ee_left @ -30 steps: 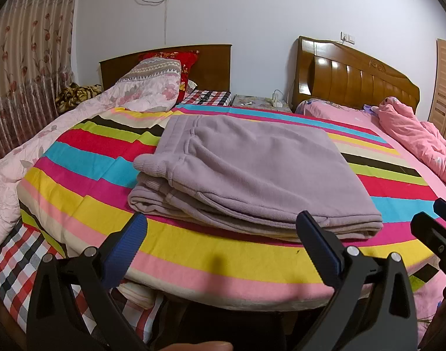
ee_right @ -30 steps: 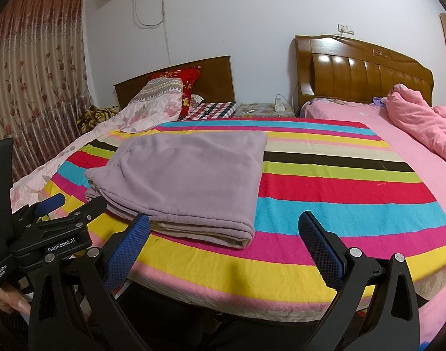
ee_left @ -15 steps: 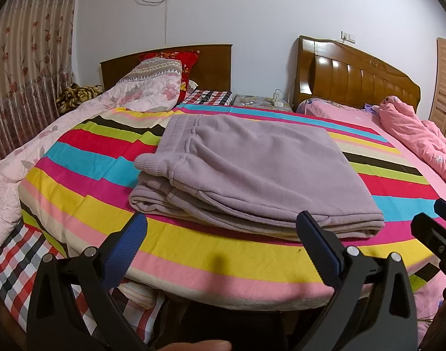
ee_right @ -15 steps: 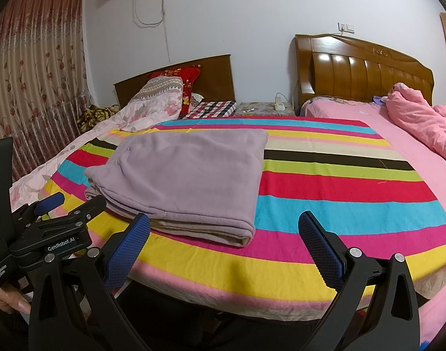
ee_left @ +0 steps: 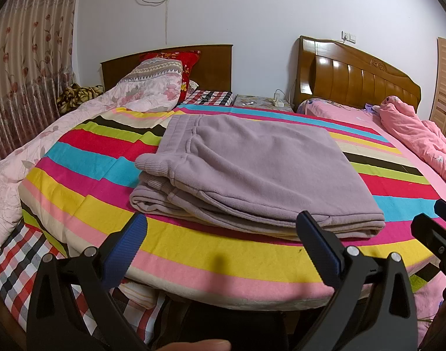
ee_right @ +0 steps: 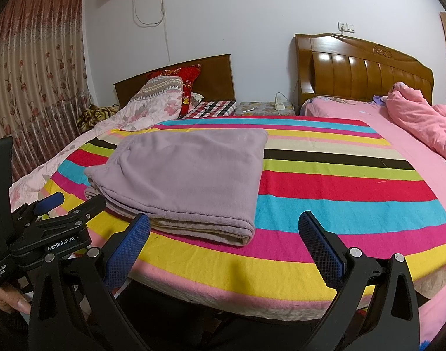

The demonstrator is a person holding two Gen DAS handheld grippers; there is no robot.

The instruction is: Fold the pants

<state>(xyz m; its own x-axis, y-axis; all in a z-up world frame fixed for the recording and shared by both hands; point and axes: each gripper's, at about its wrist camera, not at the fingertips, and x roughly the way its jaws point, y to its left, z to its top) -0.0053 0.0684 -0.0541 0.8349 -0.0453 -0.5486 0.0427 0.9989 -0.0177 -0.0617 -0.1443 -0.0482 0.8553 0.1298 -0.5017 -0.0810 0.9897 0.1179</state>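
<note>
The lilac pants [ee_left: 252,172] lie folded into a flat stack on the striped blanket [ee_left: 193,251], waistband and cuffs toward the left. They also show in the right wrist view [ee_right: 188,178], left of centre. My left gripper [ee_left: 220,239] is open and empty, held back from the bed's near edge in front of the pants. My right gripper [ee_right: 223,239] is open and empty, off the near edge to the right of the pants. The left gripper also shows at the left of the right wrist view [ee_right: 50,204].
A floral quilt [ee_left: 47,146] and pillows [ee_left: 164,76] lie at the left and back. A crumpled pink duvet [ee_right: 418,117] lies at the right on a pink sheet. Two wooden headboards [ee_right: 363,67] and a bedside table [ee_right: 264,108] stand behind.
Both views have shifted very slightly; the grippers stay open and the pants have not moved.
</note>
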